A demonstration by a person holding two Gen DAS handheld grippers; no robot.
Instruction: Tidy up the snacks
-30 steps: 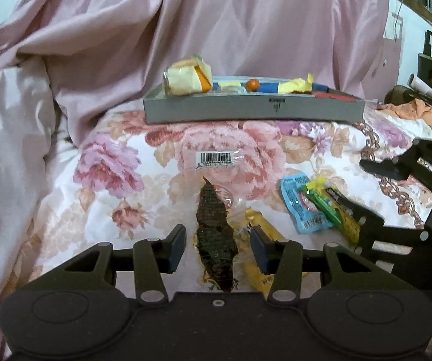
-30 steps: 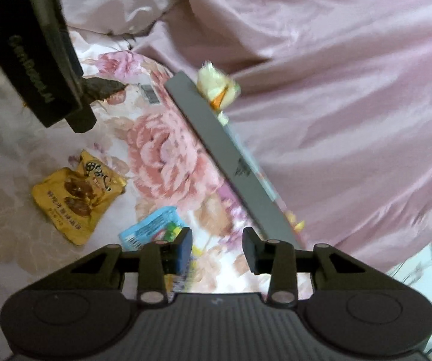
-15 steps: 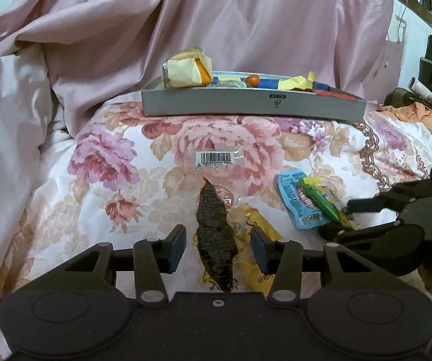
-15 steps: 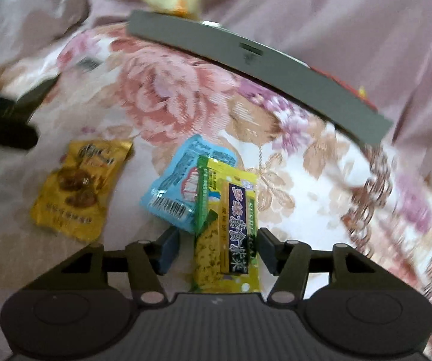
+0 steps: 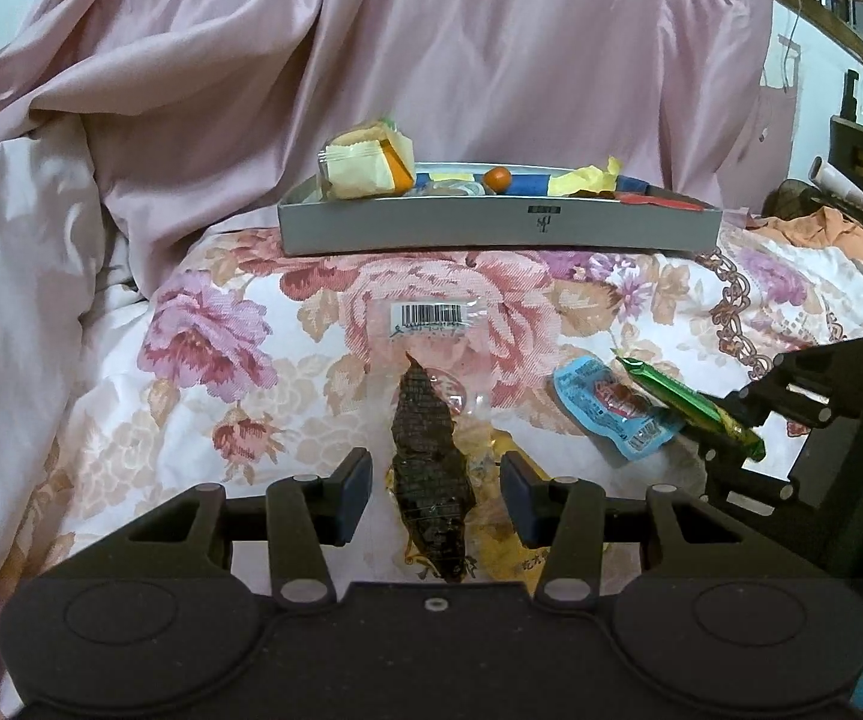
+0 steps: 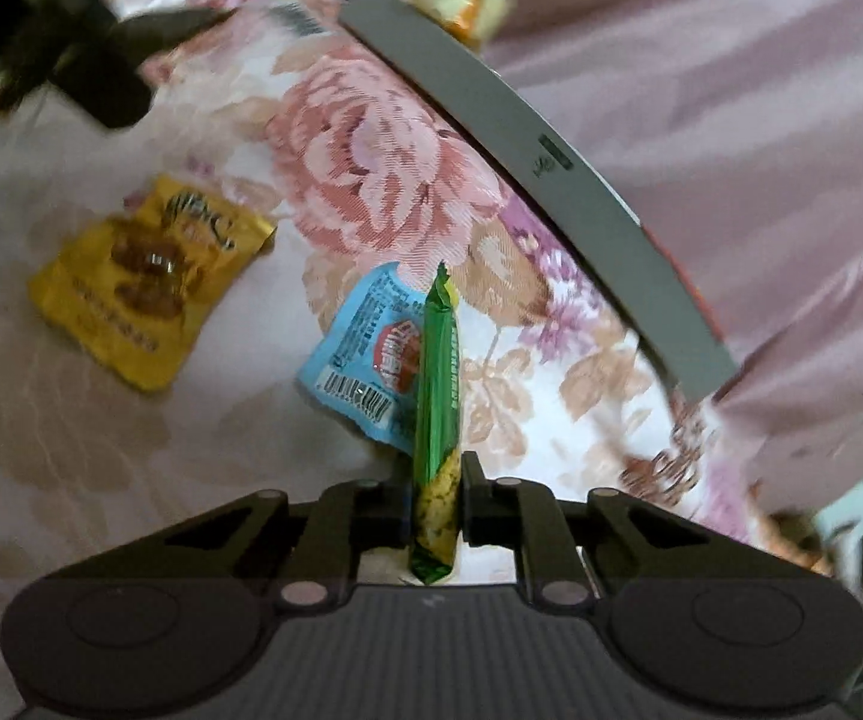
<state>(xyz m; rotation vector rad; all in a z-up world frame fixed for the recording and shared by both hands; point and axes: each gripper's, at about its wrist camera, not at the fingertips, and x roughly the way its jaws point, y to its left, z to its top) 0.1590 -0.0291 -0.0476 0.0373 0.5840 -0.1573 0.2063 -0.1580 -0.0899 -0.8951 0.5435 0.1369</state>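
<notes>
A clear packet with a dark snack [image 5: 428,462] and a barcode label stands between the fingers of my left gripper [image 5: 436,498], which is shut on it. Under it lies a yellow snack packet [image 5: 506,552] [image 6: 143,282]. My right gripper [image 6: 437,498] [image 5: 725,426] is shut on a green and yellow snack bar [image 6: 439,396] [image 5: 683,402], held on edge just above a blue packet [image 6: 365,354] [image 5: 605,411] on the floral bedspread. The grey tray [image 5: 491,231] [image 6: 551,180] stands at the back with several snacks in it, among them a pale yellow wrapped one [image 5: 368,165].
Pink cloth [image 5: 491,60] hangs behind the tray. A white duvet [image 5: 11,300] bulges at the left. Orange clothing [image 5: 839,240] and furniture lie at the far right. My left gripper [image 6: 131,60] shows blurred at the upper left of the right wrist view.
My right gripper came down over the green bar and closed on it; the bar lay flat on the blue packet and now stands on edge. The left gripper kept still.
</notes>
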